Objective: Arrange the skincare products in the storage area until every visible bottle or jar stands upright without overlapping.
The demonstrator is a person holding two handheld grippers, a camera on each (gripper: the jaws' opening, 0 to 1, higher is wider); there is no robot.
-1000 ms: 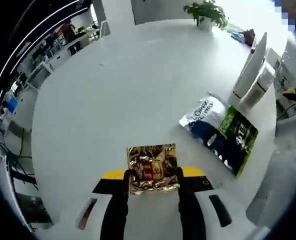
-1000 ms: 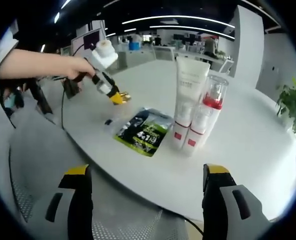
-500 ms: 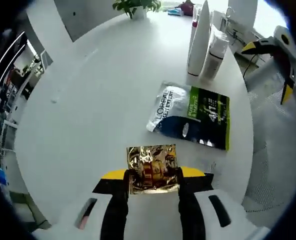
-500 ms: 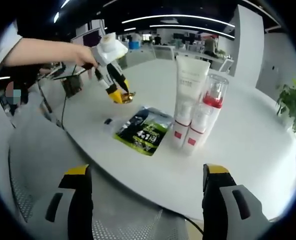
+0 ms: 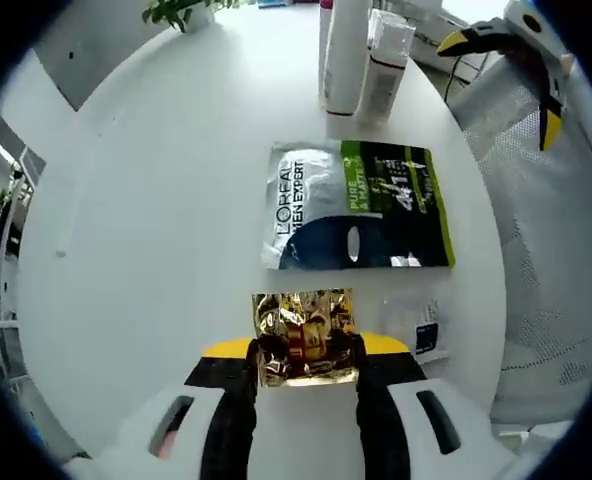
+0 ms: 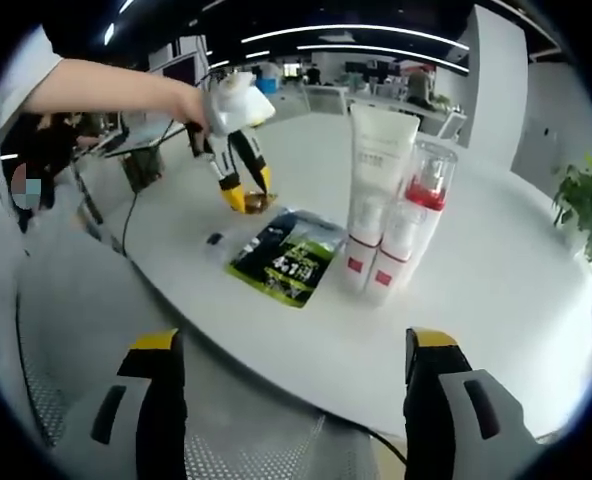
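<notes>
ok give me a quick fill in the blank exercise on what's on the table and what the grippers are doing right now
1. The left gripper is shut on a crinkled sachet whose foil is ____ in colour.
2. The L'Oreal Men Expert pouch is lying ____ on the white table.
3. The white tube and the red-capped bottle stand ____ beside each other.
4. The right gripper has its jaws ____, with nothing between them.

Missing words: gold; flat; upright; open

Left gripper view steeply downward, close above the white bench, right gripper view from beyond its edge, low and farther, both sharing L'Oréal sachet and upright tubes.
</notes>
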